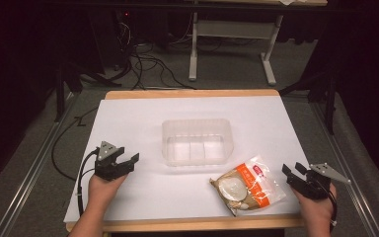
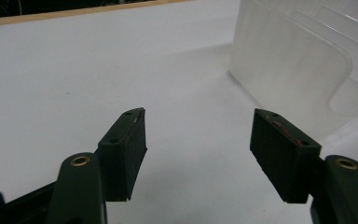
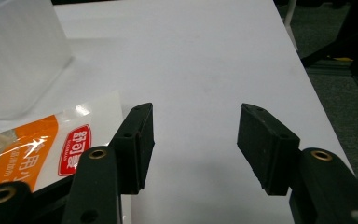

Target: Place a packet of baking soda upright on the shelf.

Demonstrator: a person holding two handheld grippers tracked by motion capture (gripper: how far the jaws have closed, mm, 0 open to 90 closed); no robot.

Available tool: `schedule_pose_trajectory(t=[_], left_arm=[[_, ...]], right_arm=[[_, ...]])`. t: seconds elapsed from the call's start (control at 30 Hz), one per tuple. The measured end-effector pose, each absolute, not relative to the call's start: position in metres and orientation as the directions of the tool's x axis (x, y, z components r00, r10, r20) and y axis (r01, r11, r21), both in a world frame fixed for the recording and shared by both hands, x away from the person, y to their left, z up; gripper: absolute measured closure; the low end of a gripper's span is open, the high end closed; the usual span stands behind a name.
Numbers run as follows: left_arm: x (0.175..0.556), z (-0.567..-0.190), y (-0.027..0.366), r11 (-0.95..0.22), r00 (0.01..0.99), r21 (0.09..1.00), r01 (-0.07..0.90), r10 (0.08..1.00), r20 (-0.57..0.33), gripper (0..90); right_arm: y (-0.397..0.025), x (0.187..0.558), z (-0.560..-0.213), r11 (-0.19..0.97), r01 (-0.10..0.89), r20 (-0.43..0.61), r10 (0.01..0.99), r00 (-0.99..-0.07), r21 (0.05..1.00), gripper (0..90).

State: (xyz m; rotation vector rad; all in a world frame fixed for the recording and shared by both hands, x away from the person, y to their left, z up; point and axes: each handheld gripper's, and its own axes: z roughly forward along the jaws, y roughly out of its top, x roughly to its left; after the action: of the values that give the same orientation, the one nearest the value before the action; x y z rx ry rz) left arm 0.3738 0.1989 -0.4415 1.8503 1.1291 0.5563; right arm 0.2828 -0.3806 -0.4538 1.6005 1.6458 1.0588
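The right hand-held gripper [image 1: 294, 174] is hovering at the near right edge of the white surface [image 1: 138, 118], its jaws spread wide and pinching nothing, and the packet [image 1: 247, 185] is lying flat just to its left, close to the near edge. In the right gripper view the packet [image 3: 42, 147] is showing just beside the left jaw, its orange-and-red label corner reaching almost under that jaw while the gap between the jaws is pointing at bare surface, so the gripper is probably needing to swing left before it can close on the film. The packet's long axis is running diagonally, from near-left up to far-right, with the far-right corner lying nearest this gripper. The left hand-held gripper [image 1: 121, 165] is resting well apart on the near left, jaws likewise spread and empty, which is making the right hand clearly the nearer one. The clear tub [image 1: 197, 141] is standing at the middle of the surface, empty, just beyond the packet's far-left side; in the left gripper view its ribbed wall [image 2: 289, 79] is rising ahead and to the right of the jaws.
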Motion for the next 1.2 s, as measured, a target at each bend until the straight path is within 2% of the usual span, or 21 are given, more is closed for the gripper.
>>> schedule_pose_trajectory(t=[0.47,0.77,1.03,1.2], left_arm=[[0.372,-0.441,0.192,-0.238,0.522,0.852,0.466,0.852,-0.047,36.2],[0.371,-0.443,0.186,-0.283,0.56,0.845,0.453,0.828,-0.023,35.3],[0.371,-0.443,0.184,-0.301,0.564,0.842,0.448,0.825,-0.005,34.9],[0.371,-0.442,0.186,-0.287,0.553,0.846,0.449,0.833,-0.012,34.9]], right_arm=[[-0.38,0.281,-0.453,-0.042,0.502,0.121,0.985,-0.124,0.864,47.0],[-0.379,0.281,-0.453,-0.042,0.498,0.12,0.985,-0.125,0.866,45.0],[-0.373,0.279,-0.452,-0.023,0.495,0.12,0.979,-0.165,0.869,43.2],[-0.367,0.278,-0.45,-0.012,0.503,0.12,0.976,-0.183,0.864,37.5]])
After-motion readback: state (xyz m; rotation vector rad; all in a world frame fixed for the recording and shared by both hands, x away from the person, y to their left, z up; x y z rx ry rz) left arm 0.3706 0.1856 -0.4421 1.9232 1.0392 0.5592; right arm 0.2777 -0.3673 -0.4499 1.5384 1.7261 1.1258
